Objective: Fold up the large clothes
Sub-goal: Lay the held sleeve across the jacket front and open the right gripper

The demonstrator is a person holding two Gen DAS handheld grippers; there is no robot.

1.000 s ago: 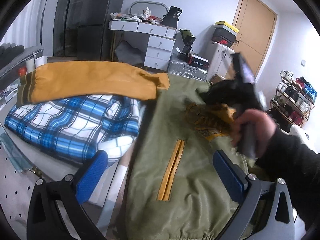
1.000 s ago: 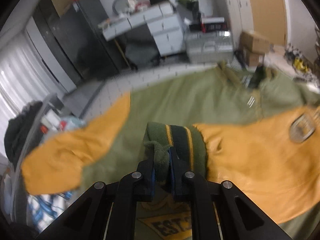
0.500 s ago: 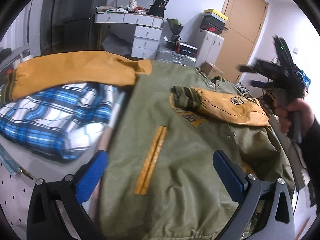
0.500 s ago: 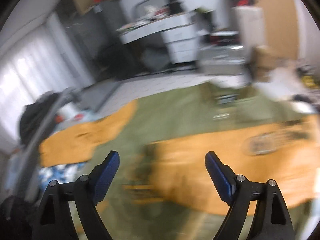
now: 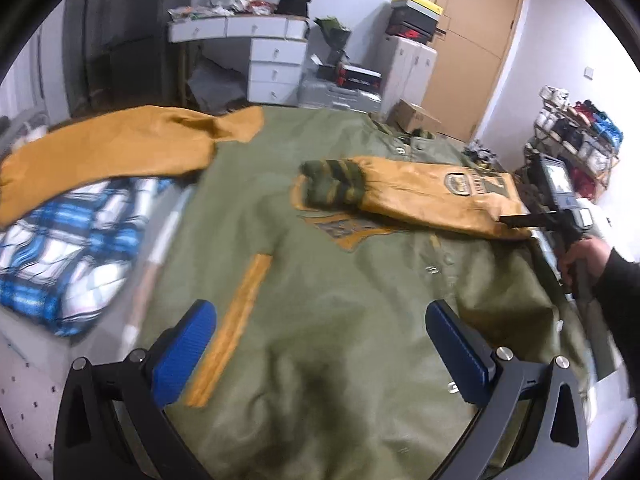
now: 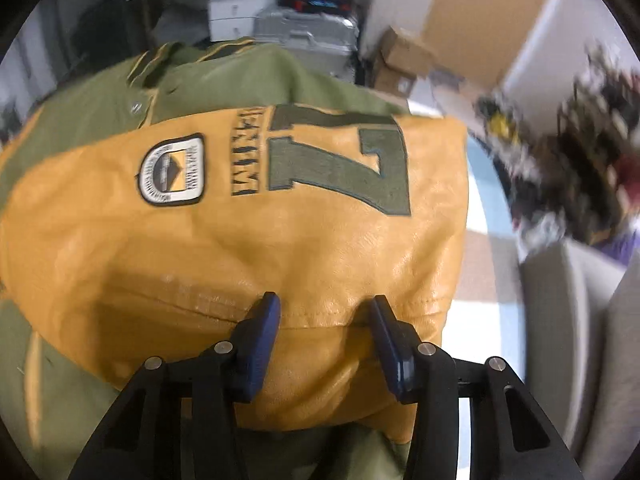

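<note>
Your right gripper point(image 6: 324, 340) sits half open, closing around a yellow sleeve point(image 6: 240, 240) fold at the shoulder, not pinching yet. The jacket point(image 5: 320, 320) lies flat. Your left gripper point(image 5: 320, 352) is wide open, empty. Grab the fold firmly, then pull toward nine o'clock.

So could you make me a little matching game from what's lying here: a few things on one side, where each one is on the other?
Things:
1. right sleeve
2. left sleeve
3. checked cloth
4. striped cuff

Places:
A. beside the jacket, partly under a yellow sleeve
B. folded across the jacket's green front
C. stretched out sideways off the jacket
D. at the end of the folded sleeve, on the jacket's chest

Pairs: 1-B, 2-C, 3-A, 4-D
</note>
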